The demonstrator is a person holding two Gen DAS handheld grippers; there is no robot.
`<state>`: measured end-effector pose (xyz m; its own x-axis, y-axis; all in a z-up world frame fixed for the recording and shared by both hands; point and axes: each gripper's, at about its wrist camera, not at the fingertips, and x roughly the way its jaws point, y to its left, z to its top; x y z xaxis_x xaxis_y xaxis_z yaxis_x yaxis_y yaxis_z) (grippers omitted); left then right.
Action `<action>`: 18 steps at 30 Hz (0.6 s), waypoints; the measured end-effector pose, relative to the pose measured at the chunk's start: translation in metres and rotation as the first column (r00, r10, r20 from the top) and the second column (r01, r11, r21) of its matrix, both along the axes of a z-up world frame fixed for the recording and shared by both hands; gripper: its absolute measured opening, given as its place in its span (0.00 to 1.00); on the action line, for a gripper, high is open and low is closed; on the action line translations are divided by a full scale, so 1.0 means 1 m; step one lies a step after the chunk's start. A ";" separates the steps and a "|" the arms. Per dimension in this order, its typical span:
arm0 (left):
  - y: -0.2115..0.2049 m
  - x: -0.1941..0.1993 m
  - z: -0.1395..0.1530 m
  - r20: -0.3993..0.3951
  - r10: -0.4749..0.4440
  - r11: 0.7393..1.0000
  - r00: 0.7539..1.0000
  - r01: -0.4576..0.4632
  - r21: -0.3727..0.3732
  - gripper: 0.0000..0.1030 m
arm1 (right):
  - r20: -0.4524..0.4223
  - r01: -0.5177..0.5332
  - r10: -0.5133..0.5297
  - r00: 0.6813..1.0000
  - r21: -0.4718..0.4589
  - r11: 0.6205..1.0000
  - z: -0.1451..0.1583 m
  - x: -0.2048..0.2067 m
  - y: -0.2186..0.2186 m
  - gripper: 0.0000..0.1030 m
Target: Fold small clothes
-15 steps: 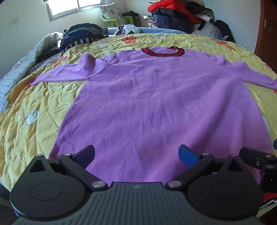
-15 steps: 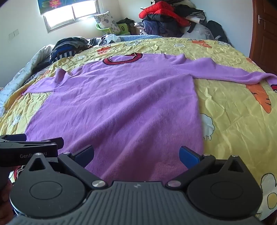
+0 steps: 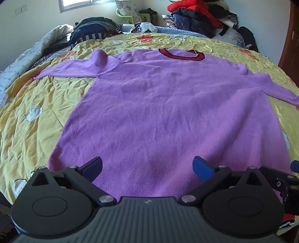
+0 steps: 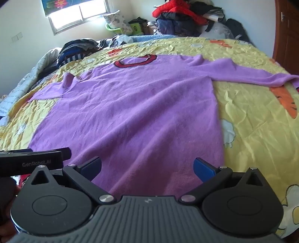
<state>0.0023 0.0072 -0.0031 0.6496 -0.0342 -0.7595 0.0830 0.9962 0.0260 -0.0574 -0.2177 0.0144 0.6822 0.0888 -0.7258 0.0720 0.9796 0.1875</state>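
Observation:
A purple sweater (image 3: pixel 164 104) with a red collar (image 3: pixel 181 55) lies flat on the yellow bedspread (image 3: pixel 31 130), sleeves spread to both sides, hem toward me. It also shows in the right wrist view (image 4: pixel 134 112). My left gripper (image 3: pixel 147 168) is open and empty over the hem near its left part. My right gripper (image 4: pixel 147 168) is open and empty over the hem near its right corner. The left gripper's body (image 4: pixel 31 161) shows at the left edge of the right wrist view.
Piles of clothes sit at the far end of the bed: dark striped ones (image 3: pixel 91 31) at the left, red and dark jackets (image 3: pixel 196 16) at the right. A wooden door (image 4: pixel 287 33) stands at the right. A white quilt (image 3: pixel 22 63) lies along the left edge.
The right gripper's view has tilted and shifted slightly right. The left gripper has risen a little. Both stay open over the hem.

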 end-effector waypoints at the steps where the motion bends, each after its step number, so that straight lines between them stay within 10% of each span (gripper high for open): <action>1: 0.000 0.001 0.000 -0.005 0.002 1.000 1.000 -0.002 0.000 1.00 | -0.007 -0.002 0.002 1.000 0.004 1.000 0.000 0.000 0.000 1.00; 18: 0.004 0.003 -0.006 -0.033 0.000 1.000 0.999 0.000 -0.002 1.00 | -0.002 -0.001 0.001 1.000 0.035 0.999 0.001 -0.001 -0.003 1.00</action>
